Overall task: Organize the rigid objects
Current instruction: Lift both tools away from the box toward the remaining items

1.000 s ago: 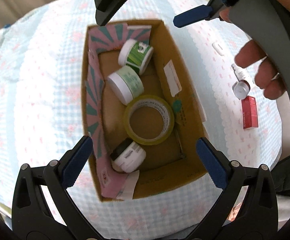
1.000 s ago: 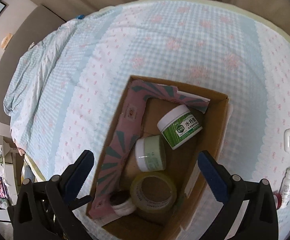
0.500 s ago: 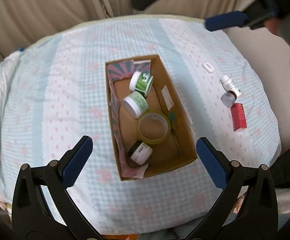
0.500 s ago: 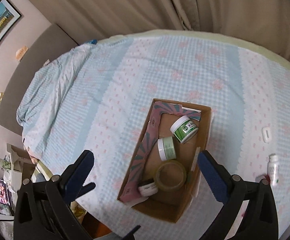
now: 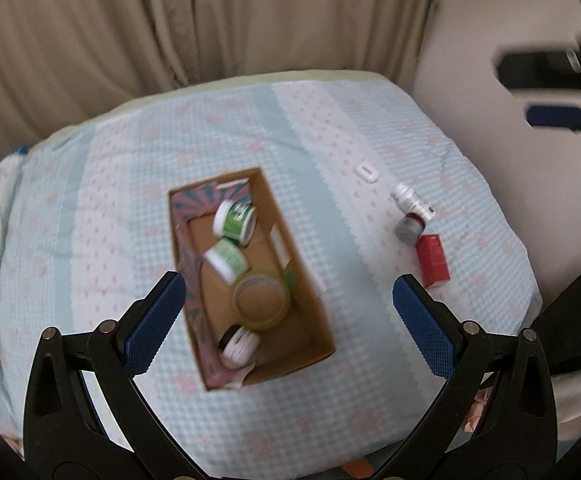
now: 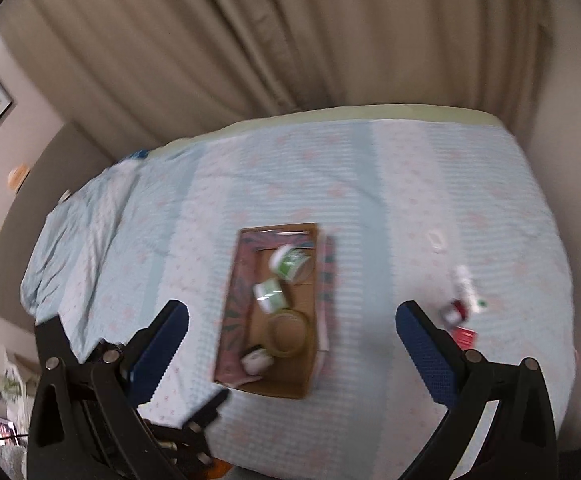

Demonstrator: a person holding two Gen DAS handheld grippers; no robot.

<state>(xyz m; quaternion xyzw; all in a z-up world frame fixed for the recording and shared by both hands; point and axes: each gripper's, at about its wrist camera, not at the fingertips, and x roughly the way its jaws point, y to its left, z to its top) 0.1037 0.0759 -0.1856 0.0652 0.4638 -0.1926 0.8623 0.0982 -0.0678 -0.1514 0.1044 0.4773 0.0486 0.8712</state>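
A cardboard box (image 5: pixel 308 300) (image 6: pixel 308 380) lies on the bed. It holds two green-and-white jars (image 5: pixel 234 218) (image 5: pixel 226 258), a roll of tape (image 5: pixel 260 300) and a black-lidded white jar (image 5: pixel 238 346). A white bottle (image 5: pixel 410 202), a grey cap (image 5: pixel 408 230), a red box (image 5: pixel 432 260) and a small white tag (image 5: pixel 366 171) lie on the bedspread to the right of the box. My left gripper (image 5: pixel 290 324) is open and empty, high above the box. My right gripper (image 6: pixel 292 344) is open and empty, also high above it.
The blue-checked bedspread (image 5: pixel 90 240) covers the bed. Beige curtains (image 6: pixel 290 40) hang behind it. A wall (image 5: pixel 490 20) stands to the right. The bed's near edge and some floor clutter (image 6: pixel 6 384) show at the lower left of the right wrist view.
Both grippers have risen far from the box, which now looks small. The right gripper has moved away to the upper right in the left wrist view. Both stay open.
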